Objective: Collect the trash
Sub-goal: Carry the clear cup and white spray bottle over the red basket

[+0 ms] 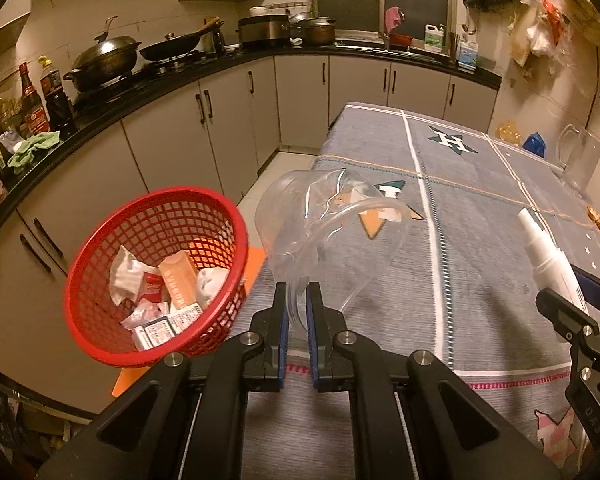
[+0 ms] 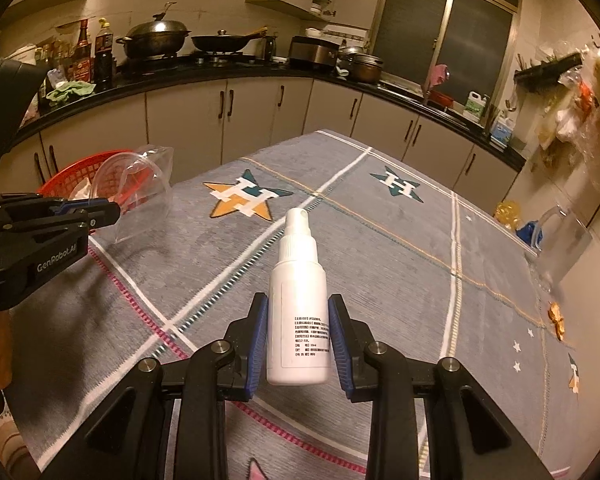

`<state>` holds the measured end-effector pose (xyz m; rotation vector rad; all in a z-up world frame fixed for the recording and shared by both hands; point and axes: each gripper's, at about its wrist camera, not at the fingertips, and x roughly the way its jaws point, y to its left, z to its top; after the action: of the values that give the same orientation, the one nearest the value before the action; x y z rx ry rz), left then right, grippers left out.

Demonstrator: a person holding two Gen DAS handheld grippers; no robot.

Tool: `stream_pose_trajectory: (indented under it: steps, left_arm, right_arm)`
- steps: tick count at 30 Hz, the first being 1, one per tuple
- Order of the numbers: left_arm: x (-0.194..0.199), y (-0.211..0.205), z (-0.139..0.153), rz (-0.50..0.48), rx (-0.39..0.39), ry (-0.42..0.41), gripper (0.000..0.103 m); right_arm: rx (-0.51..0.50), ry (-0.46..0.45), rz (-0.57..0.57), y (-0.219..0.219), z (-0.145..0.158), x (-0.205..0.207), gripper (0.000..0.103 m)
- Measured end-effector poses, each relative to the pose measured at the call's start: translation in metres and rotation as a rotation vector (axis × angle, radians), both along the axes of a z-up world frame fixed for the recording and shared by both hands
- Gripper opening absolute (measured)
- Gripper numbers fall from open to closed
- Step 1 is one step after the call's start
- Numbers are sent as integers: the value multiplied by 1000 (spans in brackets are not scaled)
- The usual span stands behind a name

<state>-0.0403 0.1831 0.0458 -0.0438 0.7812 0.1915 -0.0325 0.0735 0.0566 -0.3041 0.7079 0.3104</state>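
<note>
Left wrist: crumpled clear plastic cup [image 1: 320, 216] pinched.

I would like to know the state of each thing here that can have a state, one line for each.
Left gripper: shut on clear plastic container.
Clear plastic container: held up, tilted, beside the basket.
Right gripper: shut on white spray bottle.
White spray bottle: held, nozzle pointing forward.
Red basket: tilted, holding trash.
</note>
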Motion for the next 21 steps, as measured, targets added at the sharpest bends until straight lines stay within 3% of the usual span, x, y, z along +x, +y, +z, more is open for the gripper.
stream_pose_trajectory:
  steps: [21]
  left_arm:
    - [-12,92,3,179,-34,-14,8]
  right_arm:
    - [122,86,159,60,15,24,33]
